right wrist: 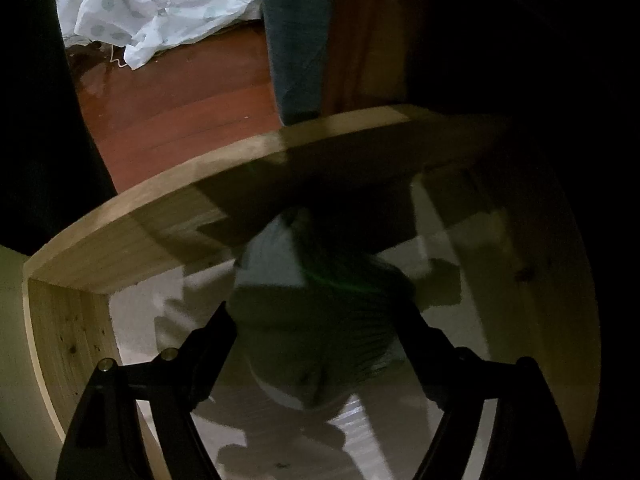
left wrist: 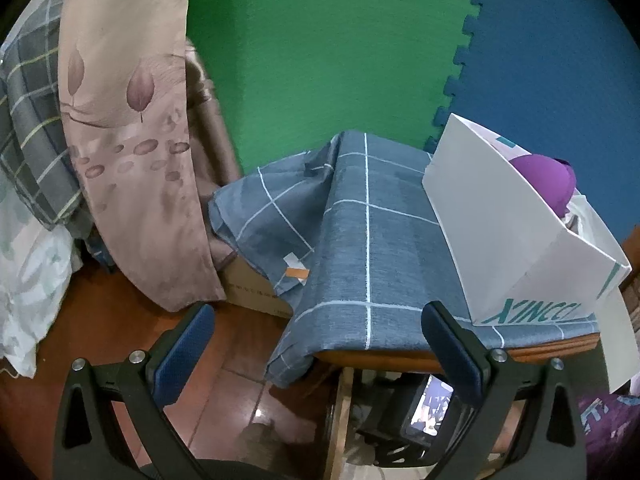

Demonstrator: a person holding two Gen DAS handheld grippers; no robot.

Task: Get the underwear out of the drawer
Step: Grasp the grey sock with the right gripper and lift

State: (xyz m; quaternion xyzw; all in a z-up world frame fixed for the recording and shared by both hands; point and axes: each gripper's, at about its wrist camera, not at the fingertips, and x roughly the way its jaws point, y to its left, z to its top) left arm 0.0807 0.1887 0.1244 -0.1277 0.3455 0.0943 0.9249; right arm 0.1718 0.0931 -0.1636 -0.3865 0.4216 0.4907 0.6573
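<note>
Straddling folded underwear [right wrist: 316,320] in drawer [right wrist: 120,236], right tool [right wrist: 320,344] spread wide

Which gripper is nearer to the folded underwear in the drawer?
Right. The right gripper is down inside the wooden drawer, fingers open either side of the folded underwear. The left gripper hangs open before the cloth-covered table.

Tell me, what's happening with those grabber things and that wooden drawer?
A person holds a grabber in each hand. The right gripper points down into the open wooden drawer, its jaws spread wide around a pale bundle of underwear lying inside, not squeezing it yet. The left gripper hangs open in front of the table's checked blue cloth, holding nothing. A white box with something purple in it stands on that cloth.
</note>
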